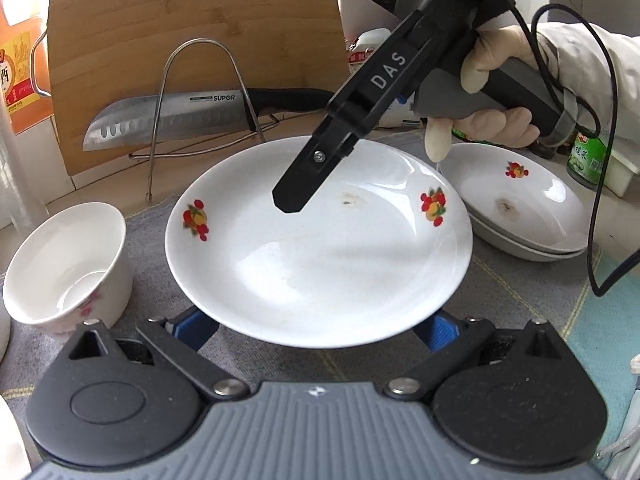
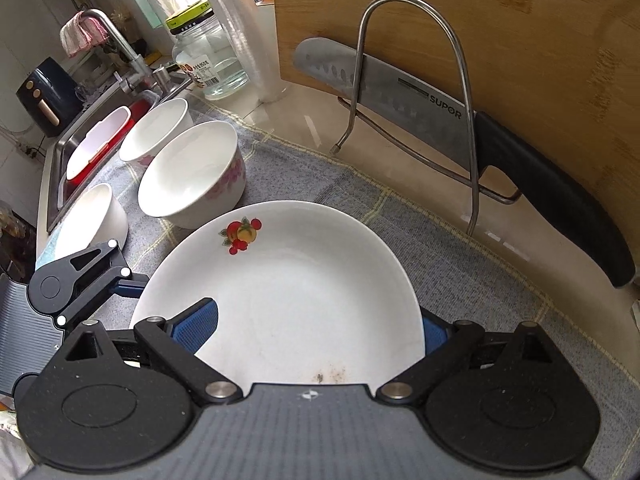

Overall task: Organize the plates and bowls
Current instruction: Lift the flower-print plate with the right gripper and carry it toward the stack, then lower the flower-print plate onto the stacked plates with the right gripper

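Your left gripper (image 1: 316, 328) sits low at the near rim of the plate (image 1: 320, 248), jaws spread wide. Both blue pads (image 1: 196, 326) lie under the rim on either side, so you cannot tell whether they touch it. The plate, white with fruit decals and a brown stain near its centre, appears raised slightly above the grey cloth (image 1: 520, 292).

Your right gripper (image 2: 320, 328) straddles the opposite rim of the same plate (image 2: 288, 300). Its jaws are apart: the left pad (image 2: 196, 324) lies over the plate's inner surface and the right pad (image 2: 434, 334) sits outside the rim (contact cannot be confirmed). In the left wrist view, one black finger (image 1: 296, 188) of this gripper hangs over the plate, and a gloved hand (image 1: 492, 92) grips the handle.

To the right of the plate, two more plates (image 1: 520, 204) are stacked on the cloth, well apart from it. To the left stands a bowl (image 1: 68, 264), close to the plate rim. The right wrist view shows three bowls (image 2: 192, 184) grouped on the cloth between the plate and the sink (image 2: 60, 160).

Behind the plate, a cutting board (image 1: 192, 40) leans upright, with a knife (image 1: 168, 120) held against it by a wire rack (image 1: 200, 96).
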The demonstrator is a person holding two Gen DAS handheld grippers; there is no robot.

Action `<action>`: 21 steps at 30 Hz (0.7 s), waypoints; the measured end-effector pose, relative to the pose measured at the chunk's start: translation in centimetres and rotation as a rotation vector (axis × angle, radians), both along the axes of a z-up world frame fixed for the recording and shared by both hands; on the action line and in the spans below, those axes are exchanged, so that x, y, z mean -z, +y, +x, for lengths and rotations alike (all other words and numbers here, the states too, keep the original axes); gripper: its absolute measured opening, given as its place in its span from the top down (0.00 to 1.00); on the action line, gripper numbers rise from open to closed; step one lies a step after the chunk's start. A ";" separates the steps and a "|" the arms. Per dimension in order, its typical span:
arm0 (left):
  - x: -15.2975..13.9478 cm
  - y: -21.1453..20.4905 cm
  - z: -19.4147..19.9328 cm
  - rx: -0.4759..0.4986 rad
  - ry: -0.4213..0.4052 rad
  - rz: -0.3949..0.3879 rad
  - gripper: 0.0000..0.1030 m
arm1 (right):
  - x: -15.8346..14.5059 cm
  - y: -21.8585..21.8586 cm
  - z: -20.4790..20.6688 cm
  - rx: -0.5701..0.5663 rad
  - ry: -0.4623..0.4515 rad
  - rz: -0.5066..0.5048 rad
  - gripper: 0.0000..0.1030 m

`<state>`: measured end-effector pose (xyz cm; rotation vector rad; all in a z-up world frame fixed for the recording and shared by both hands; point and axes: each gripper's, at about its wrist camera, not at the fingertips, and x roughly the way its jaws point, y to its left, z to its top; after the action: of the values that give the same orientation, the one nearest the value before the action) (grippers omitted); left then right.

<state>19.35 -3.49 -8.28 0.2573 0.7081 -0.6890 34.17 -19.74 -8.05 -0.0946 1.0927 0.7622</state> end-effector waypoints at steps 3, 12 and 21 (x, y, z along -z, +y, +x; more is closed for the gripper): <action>-0.4 -0.1 -0.9 0.011 -0.003 0.006 0.02 | -0.6 -0.2 -1.1 0.007 -0.011 0.000 0.02; -1.9 -0.8 -3.0 0.045 -0.008 0.013 0.02 | -1.6 -1.4 -4.0 0.046 -0.032 0.008 0.02; -3.0 -2.3 -4.6 0.095 -0.024 0.015 0.02 | -2.4 -3.5 -7.0 0.104 -0.050 0.015 0.02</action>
<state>14.72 -5.79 -5.31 0.3136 0.6812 -0.7697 27.13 -23.24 -5.64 -0.0431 1.0364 0.6710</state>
